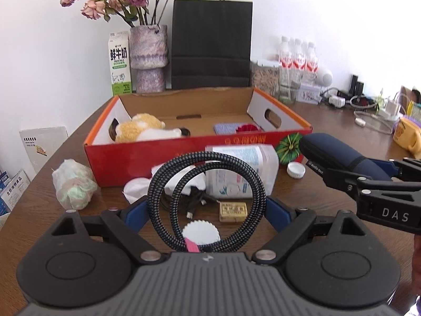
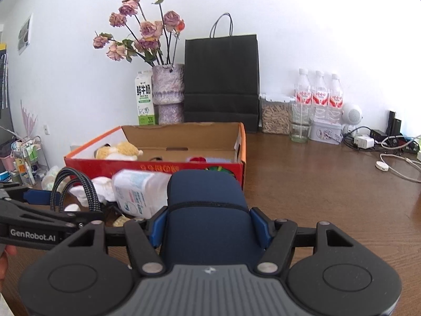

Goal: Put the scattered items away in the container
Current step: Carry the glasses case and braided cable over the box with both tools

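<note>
A brown desk (image 2: 329, 197) carries an open red cardboard box (image 1: 158, 155) just ahead of both grippers, its long side running across the view. The right hand-held gripper (image 2: 210, 226) is clamped on a navy zip pouch (image 2: 208, 210), whose long axis points forward toward the box. The left hand-held gripper (image 1: 208, 210) grips a coiled braided cable (image 1: 208, 200) between its blue pads, the loop standing upright, its flat face toward the camera. A plastic bottle (image 1: 242, 171) lies on its side beyond the coil, against the box.
</note>
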